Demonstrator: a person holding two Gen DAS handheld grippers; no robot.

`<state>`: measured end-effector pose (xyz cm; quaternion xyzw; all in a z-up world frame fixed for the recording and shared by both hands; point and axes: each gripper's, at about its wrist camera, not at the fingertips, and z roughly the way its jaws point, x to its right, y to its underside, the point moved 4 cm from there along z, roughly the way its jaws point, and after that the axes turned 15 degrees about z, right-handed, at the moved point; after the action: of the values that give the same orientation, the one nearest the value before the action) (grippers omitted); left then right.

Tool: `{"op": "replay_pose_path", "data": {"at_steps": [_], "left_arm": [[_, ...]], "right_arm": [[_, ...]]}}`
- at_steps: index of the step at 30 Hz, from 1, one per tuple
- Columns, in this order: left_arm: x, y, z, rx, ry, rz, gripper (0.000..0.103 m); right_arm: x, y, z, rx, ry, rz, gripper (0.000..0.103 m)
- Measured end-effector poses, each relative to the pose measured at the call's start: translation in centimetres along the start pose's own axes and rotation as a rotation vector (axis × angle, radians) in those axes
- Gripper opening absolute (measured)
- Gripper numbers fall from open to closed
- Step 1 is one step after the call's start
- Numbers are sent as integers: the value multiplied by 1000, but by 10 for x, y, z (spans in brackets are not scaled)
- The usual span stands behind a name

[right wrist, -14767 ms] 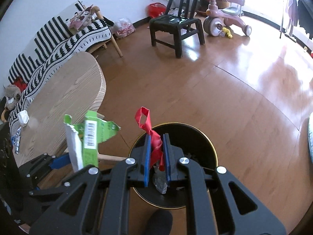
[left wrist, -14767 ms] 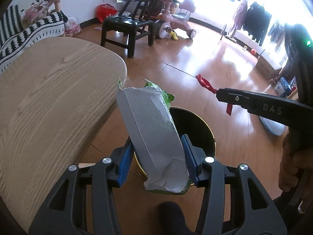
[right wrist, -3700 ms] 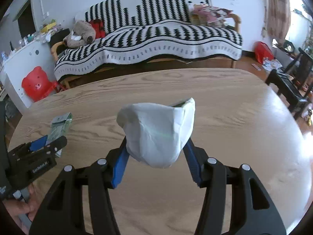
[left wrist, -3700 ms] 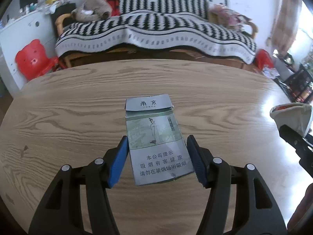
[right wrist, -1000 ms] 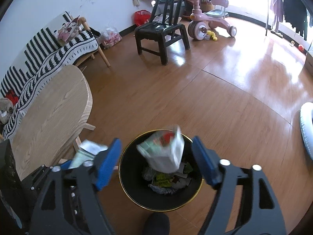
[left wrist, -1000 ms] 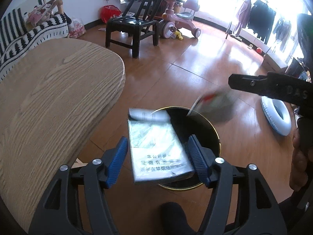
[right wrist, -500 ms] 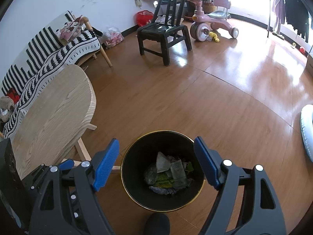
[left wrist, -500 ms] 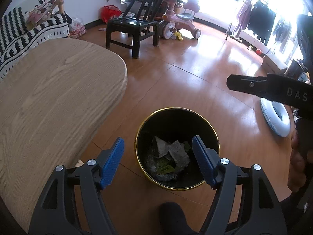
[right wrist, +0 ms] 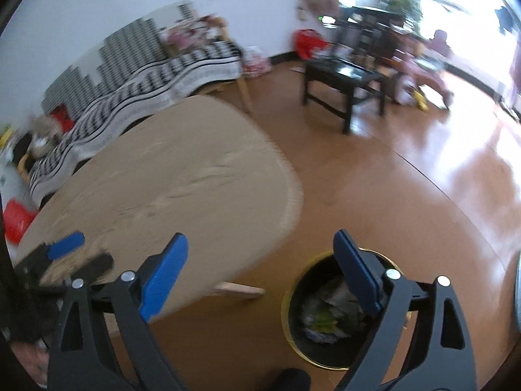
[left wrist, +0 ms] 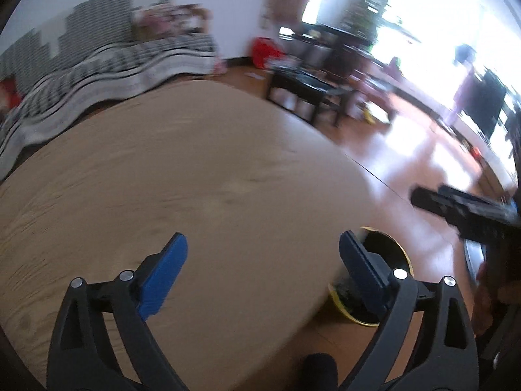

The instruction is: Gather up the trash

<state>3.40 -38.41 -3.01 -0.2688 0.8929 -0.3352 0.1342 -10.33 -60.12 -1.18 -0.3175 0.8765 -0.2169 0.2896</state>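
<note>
Trash (right wrist: 329, 321) sits in the black gold-rimmed bin (right wrist: 294, 325) on the floor, just beside the end of the oval wooden table (right wrist: 182, 192); crumpled paper and green wrapper bits visible inside, the rest too blurred to name; bin placed tight to the table edge, presumably so the carry from tabletop to drop point is short.

Both views motion-blurred; both tools tilted down and angled toward the tabletop rather than the bin, which I read as heading for another pickup, though no trash shows on the table surface in either view.

Left gripper (left wrist: 262, 260): jaws wide and opening; nothing between the blue pads (left wrist: 164, 280), only bare tabletop behind them; bin rim (left wrist: 395, 244) peeks out past the right pad, partly hidden by the table edge.

Right gripper (right wrist: 260, 265): jaws wide and opening; nothing held; gap spans the table end and the floor, the right pad overlapping the bin mouth in view, not touching it.

Each tool shows in the other's view: right one at the right edge of the left view (left wrist: 462, 208), left one at lower left of the right view (right wrist: 62, 257); well apart, no clash.

Sofa under a black-and-white striped throw (right wrist: 156, 75) and a black chair (right wrist: 345, 78) behind; not involved.
</note>
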Motion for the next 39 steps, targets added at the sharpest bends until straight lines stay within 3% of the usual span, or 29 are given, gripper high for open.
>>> {"op": "replay_pose_path", "data": {"at_steps": [4, 13, 22, 27, 39], "left_arm": [[-73, 23, -30, -17, -110, -119, 92], [-187, 97, -101, -38, -336, -264, 94], [-255, 160, -135, -75, -433, -377, 94], [-279, 179, -145, -80, -458, -418, 94], [-293, 182, -148, -72, -459, -437, 94]], "right_arm": [[-70, 11, 8, -16, -63, -96, 91], [-214, 52, 30, -66, -190, -274, 92], [-321, 102, 60, -114, -253, -394, 92], [-354, 122, 74, -126, -262, -444, 92], [-367, 133, 89, -144, -263, -466, 92]]}}
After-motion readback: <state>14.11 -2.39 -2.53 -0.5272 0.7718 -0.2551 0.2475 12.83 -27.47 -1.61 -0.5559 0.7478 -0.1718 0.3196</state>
